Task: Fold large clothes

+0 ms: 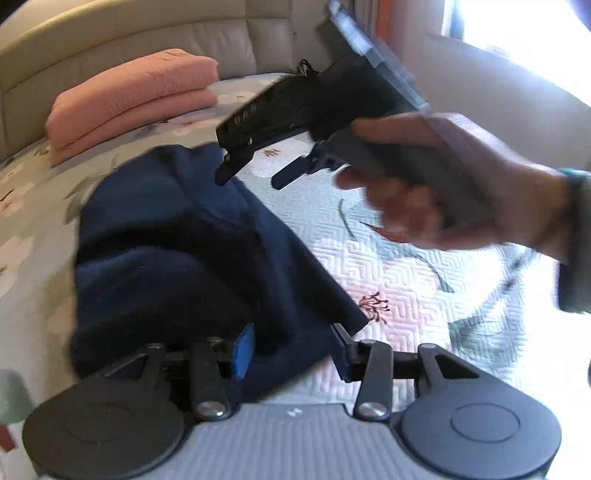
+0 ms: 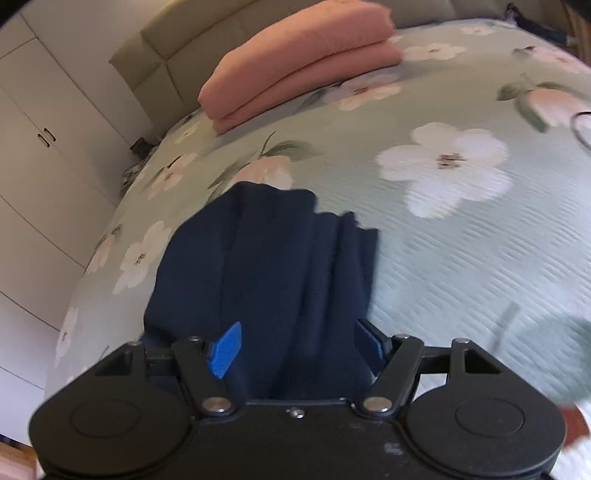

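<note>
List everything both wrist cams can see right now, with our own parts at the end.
navy garment: one, dark blue, partly folded on the bed, near edge lying between both claws' fingers
pink folded cloth: one stack, salmon pink, far end of the bed by the headboard
bedspread: one, pale green with white and pink flowers, under everything
headboard: one, beige, padded, behind the pink stack
wardrobe doors: white, left of the bed
right hand: one, holding the right claw's handle
right claw: one, black, fingers apart above the navy garment
left claw: one, black with blue pads, fingers apart around the garment's edge
</note>
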`<move>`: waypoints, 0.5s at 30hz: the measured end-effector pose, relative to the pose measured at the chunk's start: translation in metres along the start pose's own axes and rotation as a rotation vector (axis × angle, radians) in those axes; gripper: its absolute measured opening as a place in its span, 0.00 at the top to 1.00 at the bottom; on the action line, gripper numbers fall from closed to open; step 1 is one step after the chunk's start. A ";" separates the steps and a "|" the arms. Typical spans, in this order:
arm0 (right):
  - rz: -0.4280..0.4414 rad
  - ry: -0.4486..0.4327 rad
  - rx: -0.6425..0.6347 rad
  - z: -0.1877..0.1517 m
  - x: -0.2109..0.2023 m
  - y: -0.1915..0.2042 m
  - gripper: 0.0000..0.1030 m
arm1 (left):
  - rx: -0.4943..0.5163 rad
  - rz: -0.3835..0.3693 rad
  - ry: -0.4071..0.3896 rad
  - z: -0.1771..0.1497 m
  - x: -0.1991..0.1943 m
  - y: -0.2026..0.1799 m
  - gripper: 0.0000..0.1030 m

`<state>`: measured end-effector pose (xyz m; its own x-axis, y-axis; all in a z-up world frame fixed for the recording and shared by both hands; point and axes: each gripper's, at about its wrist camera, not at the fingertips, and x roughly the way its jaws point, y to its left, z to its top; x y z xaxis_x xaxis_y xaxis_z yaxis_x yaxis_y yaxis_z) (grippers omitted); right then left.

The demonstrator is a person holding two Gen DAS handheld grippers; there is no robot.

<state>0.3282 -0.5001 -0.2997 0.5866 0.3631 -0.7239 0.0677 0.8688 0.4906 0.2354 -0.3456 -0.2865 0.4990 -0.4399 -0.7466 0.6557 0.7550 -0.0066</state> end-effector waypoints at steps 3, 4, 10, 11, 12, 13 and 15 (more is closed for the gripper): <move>0.017 0.036 0.036 0.017 0.028 -0.001 0.20 | 0.038 0.086 -0.034 0.002 -0.022 0.019 0.58; 0.019 0.049 0.059 0.020 0.033 -0.003 0.20 | 0.058 0.117 -0.045 0.002 -0.027 0.025 0.58; 0.106 0.113 0.204 0.028 0.063 -0.012 0.19 | 0.202 0.240 -0.022 -0.003 -0.013 0.056 0.56; 0.111 0.109 0.194 0.028 0.063 -0.010 0.19 | 0.212 0.239 -0.018 -0.003 -0.012 0.057 0.56; 0.115 0.104 0.180 0.027 0.063 -0.008 0.23 | 0.212 0.234 -0.027 -0.002 -0.013 0.060 0.54; 0.111 0.093 0.157 0.026 0.061 -0.004 0.36 | 0.201 0.232 -0.036 -0.003 -0.014 0.063 0.53; 0.088 0.080 0.091 0.024 0.060 0.004 0.58 | 0.159 0.216 -0.050 -0.005 -0.015 0.067 0.51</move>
<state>0.3824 -0.4828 -0.3295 0.5275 0.4654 -0.7107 0.0942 0.7994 0.5934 0.2689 -0.2864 -0.2788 0.6614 -0.3034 -0.6859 0.6101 0.7495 0.2568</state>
